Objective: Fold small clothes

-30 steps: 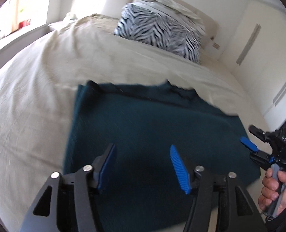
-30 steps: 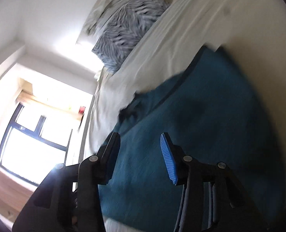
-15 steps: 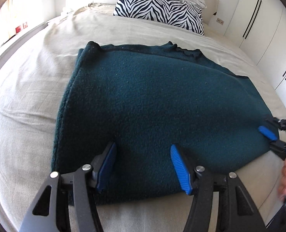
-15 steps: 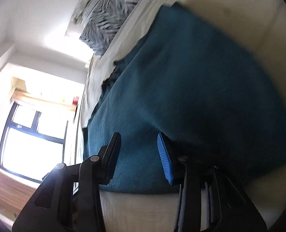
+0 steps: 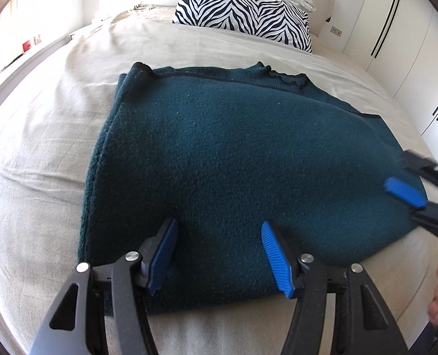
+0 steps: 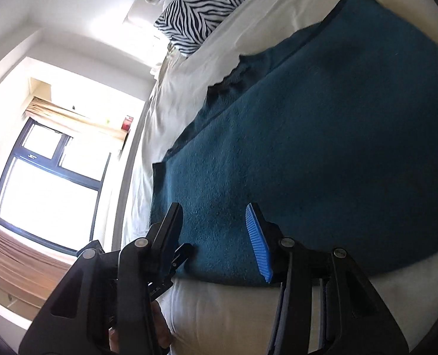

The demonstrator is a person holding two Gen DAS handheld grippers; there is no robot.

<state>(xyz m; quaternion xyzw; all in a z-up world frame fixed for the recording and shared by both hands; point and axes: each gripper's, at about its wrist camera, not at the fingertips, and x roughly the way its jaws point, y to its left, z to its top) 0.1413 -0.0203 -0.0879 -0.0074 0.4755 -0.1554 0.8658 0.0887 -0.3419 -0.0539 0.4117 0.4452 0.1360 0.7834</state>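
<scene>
Your dark teal knitted garment (image 5: 242, 171) lies folded flat on the beige bed sheet (image 5: 41, 153), its dark-trimmed edge towards the zebra-striped pillow (image 5: 245, 11). Your left gripper (image 5: 219, 254) hovers over the near edge, blue pads (image 5: 273, 257) apart, gripping nothing. Your right gripper (image 6: 216, 230) sits at the garment's right-hand edge, jaws opening, fabric showing between them but not pinched. Window (image 6: 47, 186) bright beyond.
</scene>
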